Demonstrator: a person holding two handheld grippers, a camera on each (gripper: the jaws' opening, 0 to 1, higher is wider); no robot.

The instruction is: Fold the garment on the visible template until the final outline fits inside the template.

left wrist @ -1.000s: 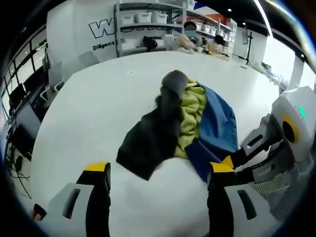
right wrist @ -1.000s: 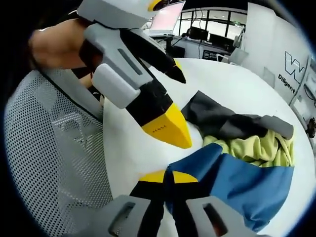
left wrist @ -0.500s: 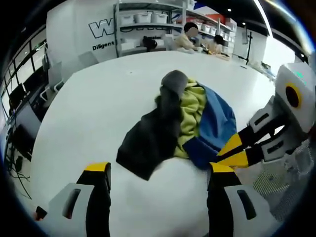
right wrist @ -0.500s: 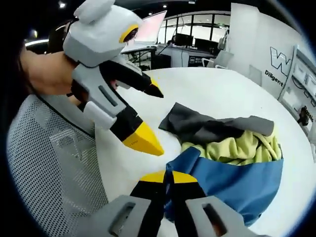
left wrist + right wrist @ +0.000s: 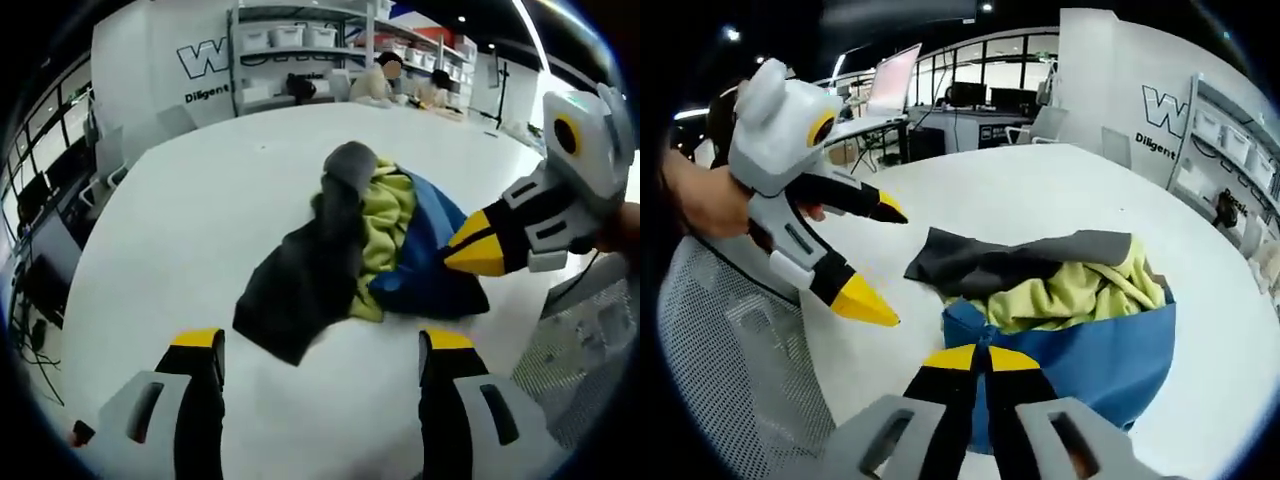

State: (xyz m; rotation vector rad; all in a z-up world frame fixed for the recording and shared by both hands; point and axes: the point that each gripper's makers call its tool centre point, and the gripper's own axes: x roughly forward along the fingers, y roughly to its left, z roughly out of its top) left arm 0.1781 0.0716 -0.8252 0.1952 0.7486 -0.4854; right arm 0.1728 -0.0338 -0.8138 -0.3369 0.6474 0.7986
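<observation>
A crumpled garment of dark grey, yellow-green and blue cloth lies in a heap on the white table. My left gripper is open, its yellow-tipped jaws well apart and short of the heap's near edge. My right gripper comes in from the right, shut on the blue edge and holding it off the table. In the right gripper view its own jaws pinch the blue cloth of the garment. The left gripper hangs open at the left there, held by a hand.
A mesh chair back stands by the table's near edge, also seen as grey mesh at lower right. Shelves with bins and seated people are beyond the far edge. Desks with monitors stand further off.
The right gripper has risen and carried the blue edge up and inward over the heap, so the blue part is more bunched. The left gripper has stayed open in place.
</observation>
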